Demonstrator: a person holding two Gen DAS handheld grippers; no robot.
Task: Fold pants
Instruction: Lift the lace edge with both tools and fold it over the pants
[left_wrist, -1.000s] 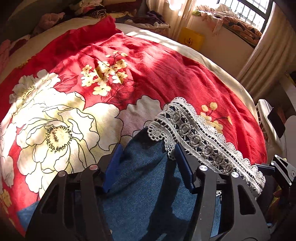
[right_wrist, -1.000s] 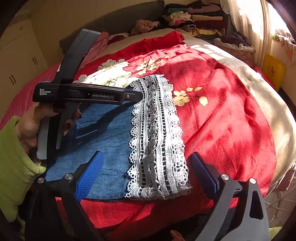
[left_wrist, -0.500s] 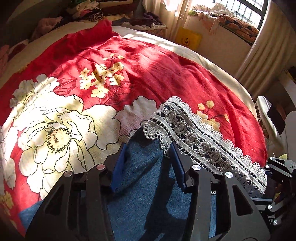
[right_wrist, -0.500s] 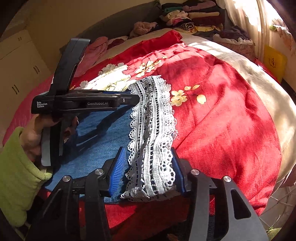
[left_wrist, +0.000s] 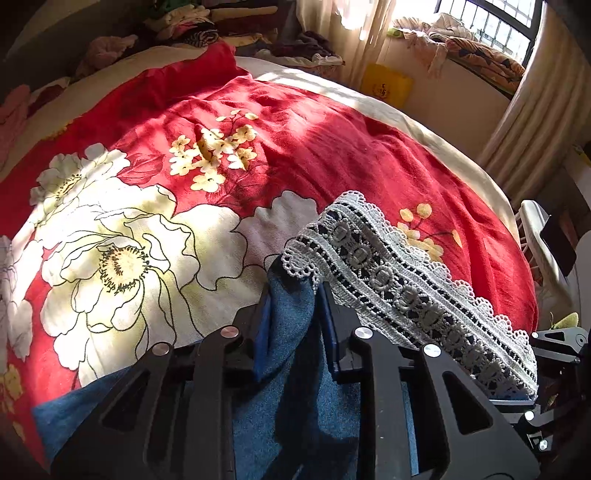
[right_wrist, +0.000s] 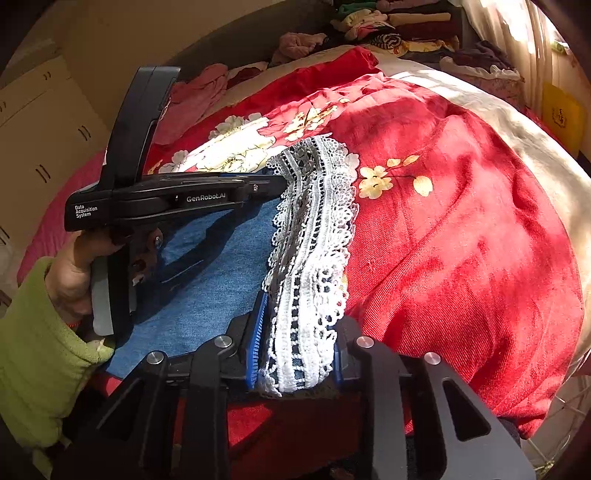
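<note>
Blue denim pants (left_wrist: 295, 406) with a white lace hem (left_wrist: 399, 280) lie on a red floral bedspread (left_wrist: 295, 147). My left gripper (left_wrist: 293, 295) is shut on the denim at the hem's far corner; the cloth bunches between its blue pads. My right gripper (right_wrist: 299, 332) is shut on the near end of the lace hem (right_wrist: 314, 229), gathered between its pads. The left gripper also shows in the right wrist view (right_wrist: 273, 181), held by a hand in a green sleeve, its tip at the far end of the lace.
Piles of clothes (right_wrist: 388, 26) lie at the head of the bed. A yellow bag (left_wrist: 386, 85) stands by the curtains and the window sill. Cupboards (right_wrist: 37, 129) are at the left. The bed edge drops off at the right (right_wrist: 554, 155).
Both grippers have closed from wide open onto the pants: the left on the denim corner, the right on the lace hem end. The lace has bunched up narrower.
</note>
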